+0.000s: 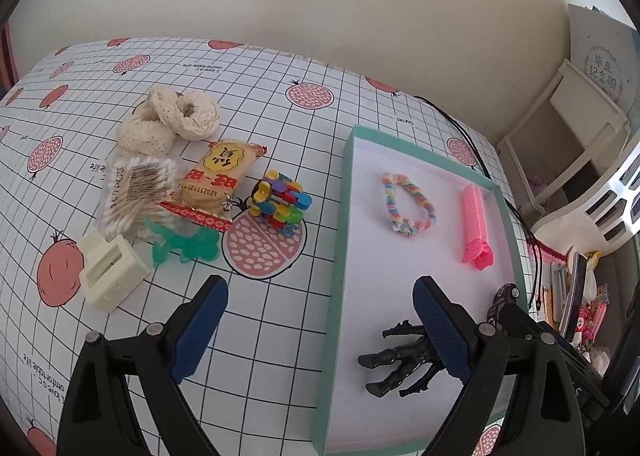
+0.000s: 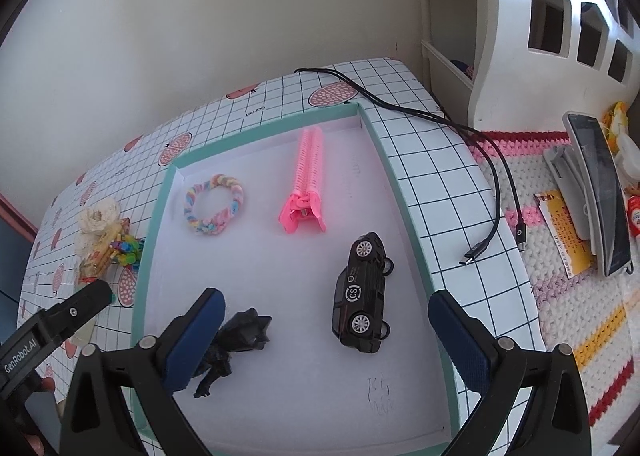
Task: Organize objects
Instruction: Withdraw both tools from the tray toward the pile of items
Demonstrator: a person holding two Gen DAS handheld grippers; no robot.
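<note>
- Both grippers released, nothing held: left gripper (image 1: 320, 320) straddles the rim of the shallow teal-edged white tray (image 1: 340, 216); right gripper (image 2: 326, 330) is over it, above the black toy car (image 2: 363, 292).
- Tray also holds pastel braided loop (image 1: 408, 206), pink ridged clip (image 1: 476, 224), black claw figure (image 1: 400, 360).
- Next pick, prob. the multicolour plastic-link bundle (image 1: 282, 202) on the grid cloth, w/ left: go fwd, approach from the tray side, clear of the snack packet (image 1: 216, 180).

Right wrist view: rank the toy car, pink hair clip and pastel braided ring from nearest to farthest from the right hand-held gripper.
1. Black toy car, on its side in the tray, just ahead of the open right hand-held gripper.
2. Pink hair clip, mid-tray, beyond the car.
3. Pastel braided ring, toward the tray's far left corner; only slightly farther than the clip.
</note>
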